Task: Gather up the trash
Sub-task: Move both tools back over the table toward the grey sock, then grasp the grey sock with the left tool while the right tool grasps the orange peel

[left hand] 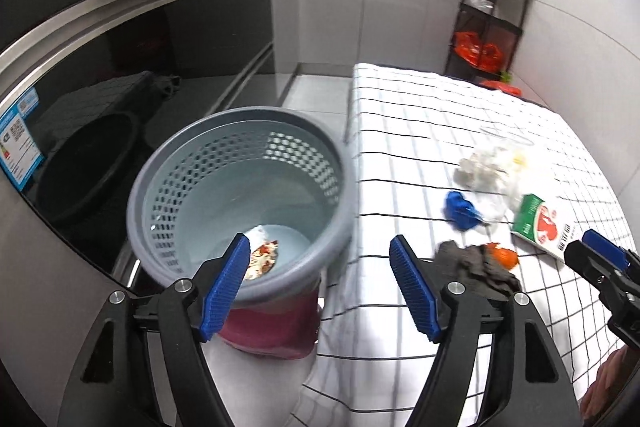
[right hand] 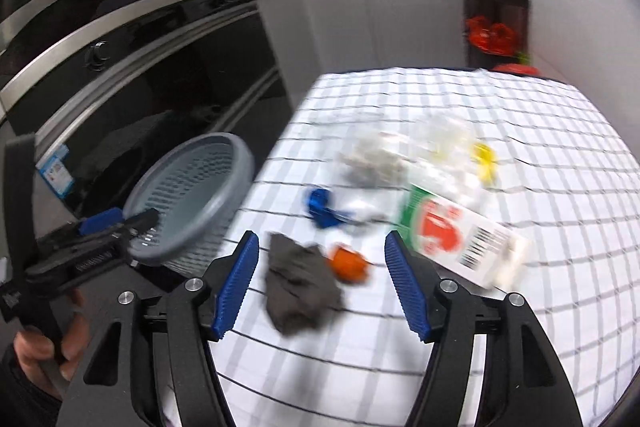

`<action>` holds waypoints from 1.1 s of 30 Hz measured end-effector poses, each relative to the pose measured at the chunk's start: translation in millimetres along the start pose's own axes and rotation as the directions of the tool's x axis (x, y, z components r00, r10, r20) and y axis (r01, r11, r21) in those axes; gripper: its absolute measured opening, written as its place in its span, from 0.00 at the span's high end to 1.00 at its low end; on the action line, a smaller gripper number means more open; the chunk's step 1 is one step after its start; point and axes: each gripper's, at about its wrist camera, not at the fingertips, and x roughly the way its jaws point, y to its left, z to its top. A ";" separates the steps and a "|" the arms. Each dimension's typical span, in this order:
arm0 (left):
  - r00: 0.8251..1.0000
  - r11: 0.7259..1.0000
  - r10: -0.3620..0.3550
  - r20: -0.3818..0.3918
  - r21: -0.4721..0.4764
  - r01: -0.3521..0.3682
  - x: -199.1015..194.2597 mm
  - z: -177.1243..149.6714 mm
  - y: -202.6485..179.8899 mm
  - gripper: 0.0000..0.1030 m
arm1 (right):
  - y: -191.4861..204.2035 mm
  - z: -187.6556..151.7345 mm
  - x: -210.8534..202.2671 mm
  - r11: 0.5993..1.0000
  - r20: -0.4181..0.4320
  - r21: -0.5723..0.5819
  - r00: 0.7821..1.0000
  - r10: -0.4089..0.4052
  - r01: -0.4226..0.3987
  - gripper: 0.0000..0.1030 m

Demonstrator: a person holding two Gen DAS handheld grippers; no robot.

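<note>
A grey perforated waste basket (left hand: 240,187) stands left of the table, with a printed wrapper (left hand: 262,259) at its bottom. My left gripper (left hand: 320,283) is open and empty above the basket's near rim. My right gripper (right hand: 320,275) is open and empty over the table, with a dark grey rag (right hand: 298,287) and an orange scrap (right hand: 348,263) between its fingers' line. Beyond lie a blue scrap (right hand: 322,207), a green, red and white carton (right hand: 460,239), crumpled white paper (right hand: 372,159) and a yellow piece (right hand: 484,157).
The table (left hand: 420,131) has a white cloth with a black grid. A dark oven front (left hand: 100,107) and grey cabinets are on the left. A black shelf rack (left hand: 492,15) with red bags stands behind the table. The basket rests on a pink stool (left hand: 272,327).
</note>
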 end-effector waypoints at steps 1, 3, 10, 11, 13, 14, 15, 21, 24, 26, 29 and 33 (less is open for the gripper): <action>1.000 1.000 -0.004 0.000 0.008 0.004 -0.1 -1.4 -4.1 0.31 | -8.3 -2.9 -1.4 1.000 -0.006 0.012 1.000 -0.013 0.013 0.39; 1.000 1.000 -0.023 -0.008 0.017 0.023 1.5 -4.1 -13.0 0.29 | -22.1 -8.3 -2.0 0.999 -0.022 0.041 0.999 -0.030 0.031 0.39; 0.995 0.994 -0.085 -0.060 0.063 0.088 11.1 -15.4 -49.7 0.29 | -41.4 -23.7 1.3 0.995 -0.045 0.083 0.998 -0.049 0.052 0.39; 0.993 0.993 -0.095 -0.066 0.069 0.100 12.0 -16.7 -54.7 0.29 | -42.8 -24.7 1.2 0.995 -0.043 0.086 0.998 -0.050 0.054 0.39; 0.991 0.990 -0.110 -0.074 0.079 0.116 14.2 -17.8 -63.8 0.29 | -46.7 -26.9 0.8 0.994 -0.043 0.094 0.998 -0.054 0.058 0.39; 0.990 0.989 -0.118 -0.078 0.084 0.124 15.2 -18.4 -67.7 0.28 | -48.0 -27.3 1.0 0.994 -0.045 0.098 0.998 -0.052 0.057 0.39; 0.989 0.987 -0.127 -0.081 0.091 0.134 16.3 -19.2 -72.8 0.27 | -49.9 -28.5 1.0 0.993 -0.047 0.102 0.998 -0.052 0.056 0.39; 0.981 0.979 -0.159 -0.114 0.106 0.171 30.4 -23.2 -94.1 0.25 | -57.5 -32.0 0.2 0.990 -0.050 0.128 0.997 -0.059 0.065 0.39; 0.976 0.977 -0.165 -0.141 0.115 0.182 39.4 -28.1 -101.6 0.20 | -61.7 -33.2 0.6 0.988 -0.052 0.142 0.997 -0.060 0.067 0.39; 0.974 0.976 -0.165 -0.153 0.119 0.184 44.1 -31.0 -105.2 0.19 | -63.4 -34.5 1.6 0.987 -0.055 0.147 0.997 -0.058 0.066 0.39; 0.973 0.975 -0.168 -0.159 0.118 0.188 51.7 -33.8 -109.1 0.16 | -64.8 -36.7 4.9 0.986 -0.066 0.151 0.996 -0.055 0.065 0.39; 0.973 0.974 -0.176 -0.148 0.119 0.194 56.9 -33.8 -112.2 0.19 | -65.1 -38.8 9.0 0.986 -0.076 0.153 0.996 -0.051 0.062 0.39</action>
